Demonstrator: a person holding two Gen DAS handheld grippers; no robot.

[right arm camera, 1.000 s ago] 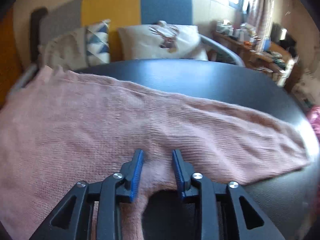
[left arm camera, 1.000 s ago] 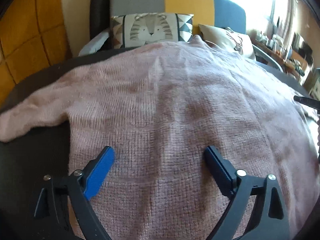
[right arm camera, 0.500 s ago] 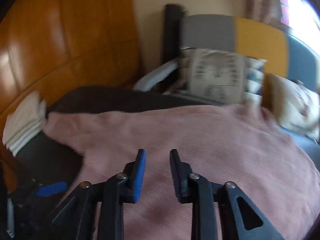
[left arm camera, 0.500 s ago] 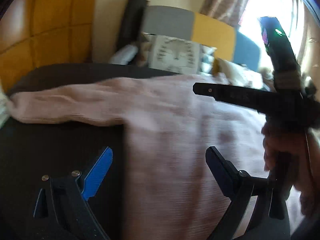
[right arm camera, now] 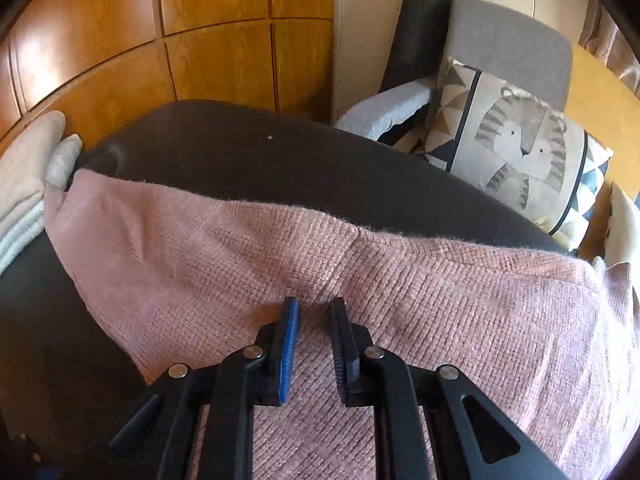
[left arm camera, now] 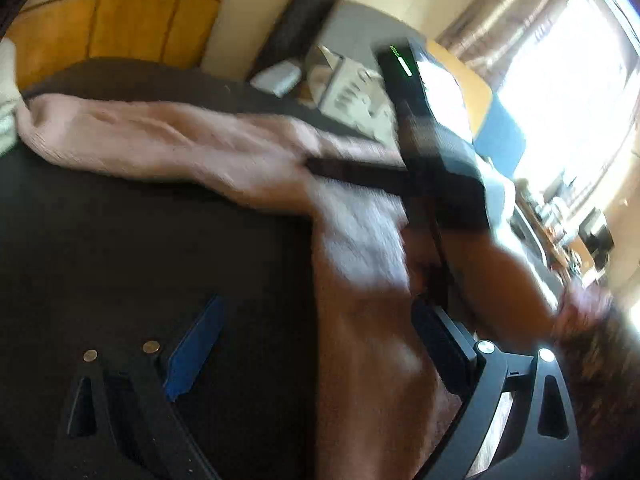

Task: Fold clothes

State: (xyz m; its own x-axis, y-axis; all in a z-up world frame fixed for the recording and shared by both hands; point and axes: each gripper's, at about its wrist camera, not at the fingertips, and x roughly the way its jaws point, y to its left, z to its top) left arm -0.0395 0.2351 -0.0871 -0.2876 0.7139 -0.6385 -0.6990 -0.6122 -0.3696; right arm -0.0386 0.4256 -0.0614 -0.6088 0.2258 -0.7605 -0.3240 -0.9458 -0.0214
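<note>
A pink knitted sweater (right arm camera: 400,280) lies spread on a dark round table (right arm camera: 248,160). Its left sleeve (left arm camera: 140,140) stretches to the table's left edge. My right gripper (right arm camera: 314,308) hovers over the sweater near the left shoulder and sleeve, its jaws a narrow gap apart with no cloth between them. It also shows in the left wrist view (left arm camera: 420,160), blurred, crossing above the sweater. My left gripper (left arm camera: 316,320) is wide open above the sweater's left side edge (left arm camera: 360,360), one finger over bare table, one over the knit.
Folded pale cloths (right arm camera: 24,184) sit at the table's left edge. A sofa with a tiger-print cushion (right arm camera: 516,140) stands behind the table. Wooden wall panels (right arm camera: 160,40) are at the left. A bright window (left arm camera: 560,80) and cluttered shelf are at the right.
My right gripper swung from the sweater's right sleeve across to its left shoulder. My left gripper shifted left, from over the sweater's body to its left side edge.
</note>
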